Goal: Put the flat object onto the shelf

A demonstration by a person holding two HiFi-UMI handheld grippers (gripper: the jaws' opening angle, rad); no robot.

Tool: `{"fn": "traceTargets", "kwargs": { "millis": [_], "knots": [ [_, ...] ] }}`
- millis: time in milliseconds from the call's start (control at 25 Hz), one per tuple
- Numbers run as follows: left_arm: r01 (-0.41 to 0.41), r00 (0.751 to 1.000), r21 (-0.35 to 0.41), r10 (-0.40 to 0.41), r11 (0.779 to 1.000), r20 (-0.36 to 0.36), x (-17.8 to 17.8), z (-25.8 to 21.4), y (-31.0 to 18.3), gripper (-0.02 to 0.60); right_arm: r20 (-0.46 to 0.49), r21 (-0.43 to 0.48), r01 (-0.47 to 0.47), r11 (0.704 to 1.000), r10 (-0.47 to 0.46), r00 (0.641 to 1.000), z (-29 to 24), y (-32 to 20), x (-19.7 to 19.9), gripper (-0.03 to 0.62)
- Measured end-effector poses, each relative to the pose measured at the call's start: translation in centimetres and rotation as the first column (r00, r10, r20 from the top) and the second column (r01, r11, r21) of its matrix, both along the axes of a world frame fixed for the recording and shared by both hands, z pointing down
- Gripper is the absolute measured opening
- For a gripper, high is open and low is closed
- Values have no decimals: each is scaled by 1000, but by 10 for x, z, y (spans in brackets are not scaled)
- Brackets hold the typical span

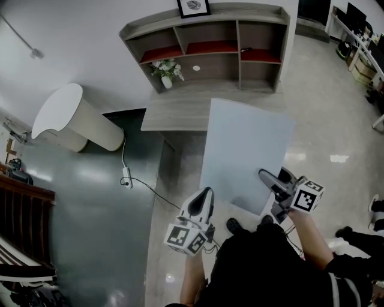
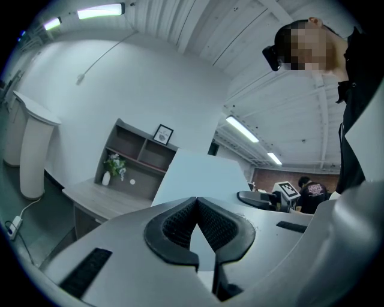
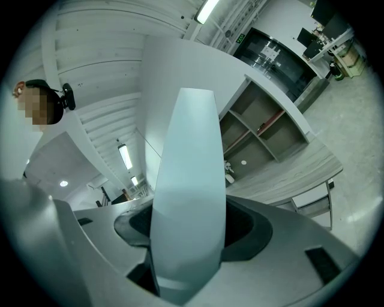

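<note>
The large pale blue flat rectangular board (image 1: 243, 150) is held in the air in front of the person, its broad face turned up towards the head camera. Its long axis runs from the person towards the grey wooden shelf unit with red-lined compartments (image 1: 210, 48), slanting a little to the right at the far end. The right gripper (image 1: 271, 183) pinches the board at its near right corner; in the right gripper view the pale sheet (image 3: 189, 168) rises straight up from between the dark jaws, which are clamped on its edge. The left gripper (image 1: 204, 201) sits just beside the board's near left corner, its jaws pressed together at the tips with nothing between them, and in the left gripper view the board (image 2: 201, 177) shows behind them. In the head view the board's far edge overlaps the front right part of the grey wooden desk (image 1: 174, 111) that stands before the shelf unit; whether it touches cannot be told. On the desk's back edge stands a small white vase of flowers (image 1: 167, 72), and a black-framed picture (image 1: 193, 7) rests on the shelf unit's top. A tall white rounded column unit (image 1: 78, 123) stands to the left of the desk, with a white cable and power strip (image 1: 126, 177) on the floor near it.
</note>
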State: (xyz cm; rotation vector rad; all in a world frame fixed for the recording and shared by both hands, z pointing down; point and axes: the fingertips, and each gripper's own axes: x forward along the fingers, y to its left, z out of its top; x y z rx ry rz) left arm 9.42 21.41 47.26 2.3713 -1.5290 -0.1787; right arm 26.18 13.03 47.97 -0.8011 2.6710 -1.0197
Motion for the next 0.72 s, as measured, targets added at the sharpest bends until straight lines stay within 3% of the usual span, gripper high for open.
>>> {"fn": "traceTargets", "kwargs": {
  "millis": [720],
  "knots": [
    [-28,1000,-20,28,999,-13,-2,5,3,14,-9,-19,3,1000,-3,1000,-2,4,-11,281]
  ]
}}
